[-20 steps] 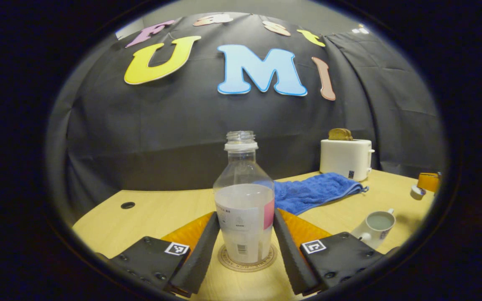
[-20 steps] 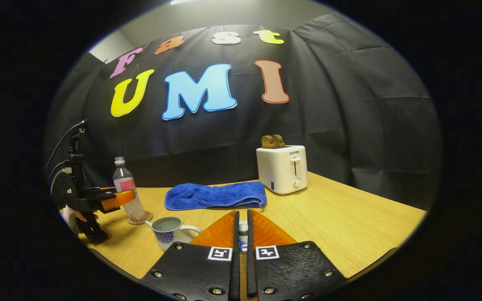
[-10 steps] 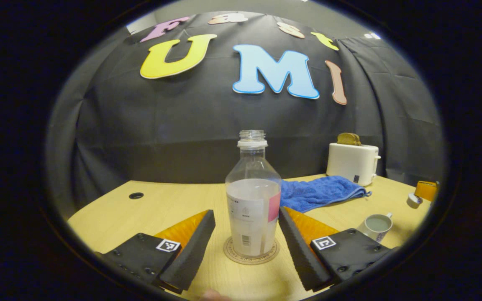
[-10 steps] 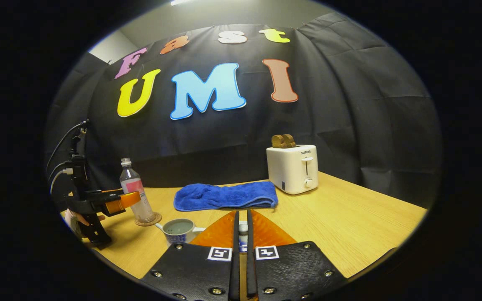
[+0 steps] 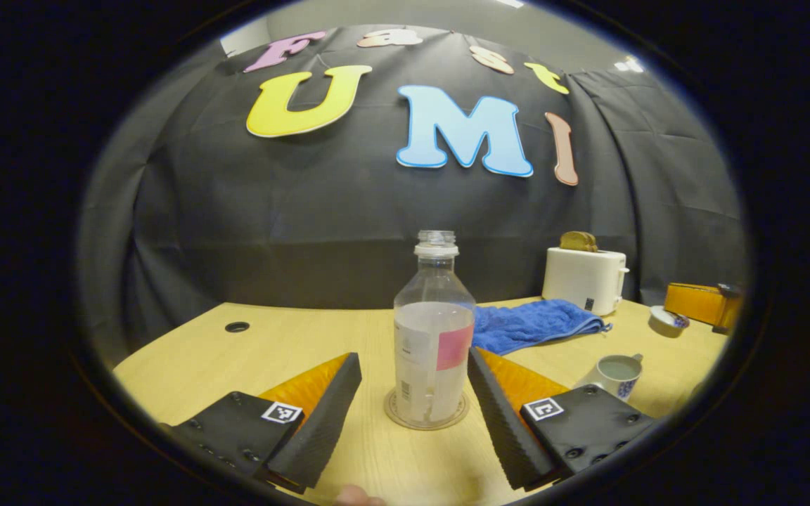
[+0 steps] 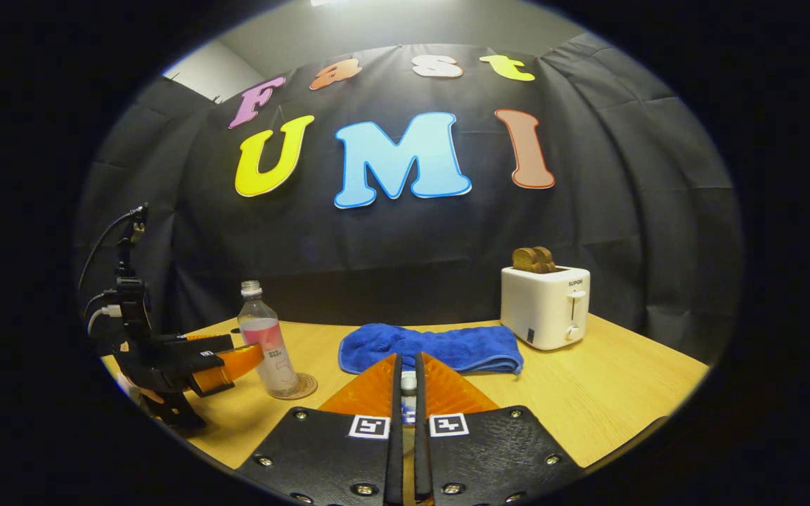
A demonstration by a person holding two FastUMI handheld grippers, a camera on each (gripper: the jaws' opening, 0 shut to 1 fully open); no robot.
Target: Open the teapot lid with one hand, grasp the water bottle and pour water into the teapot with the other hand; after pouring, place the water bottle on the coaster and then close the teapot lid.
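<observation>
Left gripper view was centred on a clear plastic water bottle with no cap and a white and pink label, seen standing upright on a round brown coaster on the pale wooden table, a little below the middle of the frame. The left gripper was seen at the bottom with its two fingers spread wide, one on each side of the bottle and clear of it, with nothing held. At the lower right, a small white teapot with blue pattern was seen with its top uncovered and pale liquid inside. A folded blue towel lay behind it, and a white toaster with brown bread in its slot stood at the right. At the far right edge, a small round white lid with blue marks was seen at the tip of the right gripper.

Right gripper view had the right gripper's fingers at the bottom centre, drawn almost together on the small white lid, which was pinched between them. At the lower left, the bottle was seen on its coaster, with the left gripper just beside it, its fingers apart. The towel lay in the middle and the toaster at the right.
</observation>
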